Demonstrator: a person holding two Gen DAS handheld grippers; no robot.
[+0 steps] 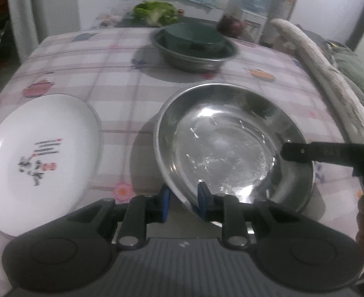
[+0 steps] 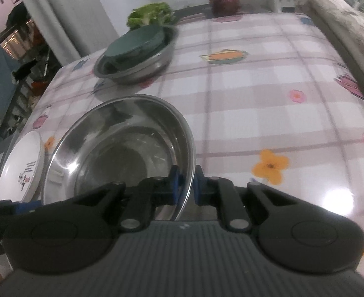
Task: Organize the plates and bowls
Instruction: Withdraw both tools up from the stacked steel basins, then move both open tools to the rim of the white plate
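- table (image 1: 112,79), covered in a checked cloth with flower and pot prints, carries all the dishes; its near edge is hidden behind both gripper bodies.
- steel bowl (image 1: 221,143) sits tilted near the front of the table, right of centre in the left view; whether its base touches the cloth cannot be told.
- white plate (image 1: 40,158), with a small print in its middle, lies flat just left of the bowl; its left edge is cut off by the frame in the left view.
- far bowl (image 1: 194,54), also steel, stands well back on the table with a dark green dish (image 1: 194,37) inside it.
- left gripper (image 1: 183,201) has its blue pads astride the bowl's near rim, one outside and one inside, with a gap showing beside the rim, so not clamped tight.
- right gripper (image 2: 186,185) is pinched on the bowl's right rim, which passes between its blue pads; in the left view only one dark finger of it shows, reaching in over the far right wall.
- broccoli (image 2: 149,14) and a red onion (image 2: 225,2) sit at the far end, both blurred.
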